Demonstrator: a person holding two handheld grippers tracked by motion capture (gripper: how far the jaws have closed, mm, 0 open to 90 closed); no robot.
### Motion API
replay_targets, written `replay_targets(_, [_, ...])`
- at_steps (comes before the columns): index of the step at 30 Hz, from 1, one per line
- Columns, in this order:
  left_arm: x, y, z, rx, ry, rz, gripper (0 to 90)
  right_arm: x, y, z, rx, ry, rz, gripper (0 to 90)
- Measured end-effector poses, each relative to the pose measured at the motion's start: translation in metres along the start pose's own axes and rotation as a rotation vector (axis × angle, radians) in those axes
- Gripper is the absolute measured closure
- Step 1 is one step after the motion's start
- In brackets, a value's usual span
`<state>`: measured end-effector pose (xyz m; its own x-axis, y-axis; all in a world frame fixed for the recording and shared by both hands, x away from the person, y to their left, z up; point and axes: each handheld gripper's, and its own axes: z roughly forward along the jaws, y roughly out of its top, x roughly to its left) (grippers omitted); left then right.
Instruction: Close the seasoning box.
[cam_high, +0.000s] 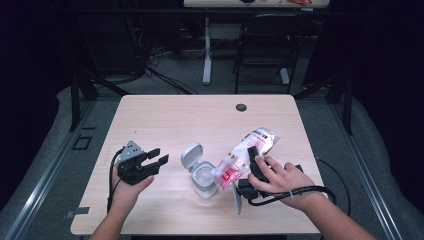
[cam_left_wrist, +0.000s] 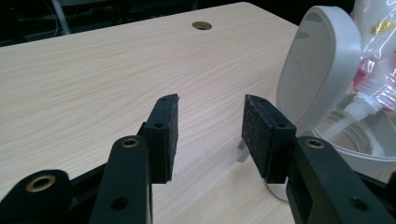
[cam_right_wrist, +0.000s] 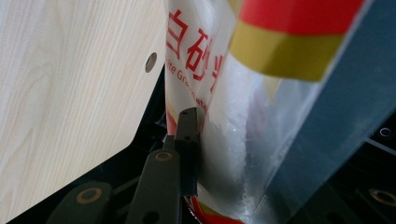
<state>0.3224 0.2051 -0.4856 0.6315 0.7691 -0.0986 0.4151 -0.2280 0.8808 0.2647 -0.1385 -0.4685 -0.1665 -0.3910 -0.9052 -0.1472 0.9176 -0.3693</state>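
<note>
We keep the right gripper clamped on the sugar bag, spout over the open jar, pouring slowly; left gripper idle, jaws apart.

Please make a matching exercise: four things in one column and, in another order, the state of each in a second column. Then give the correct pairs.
1. left gripper
2. right gripper
3. sugar bag
4. container lid

a. flipped up
b. tilted, spout over the container
c. open, holding nothing
d. shut on the bag

Pairs: 1-c, 2-d, 3-b, 4-a
</note>
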Motion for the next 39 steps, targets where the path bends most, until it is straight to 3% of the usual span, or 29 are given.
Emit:
replay_targets(25, [0.0034,-0.0019,0.0011,0.005,-0.004,-0.015,56.6,-0.0058,0.0005,-0.0010,0.014,-0.002,-0.016,74.5])
replay_targets(39, [-0.0013,0.0005,-0.0002,-0.002,-0.012,-0.003,56.6,-0.0082,0.0036,-0.0012,0.021,0.006,-0.027,76.5])
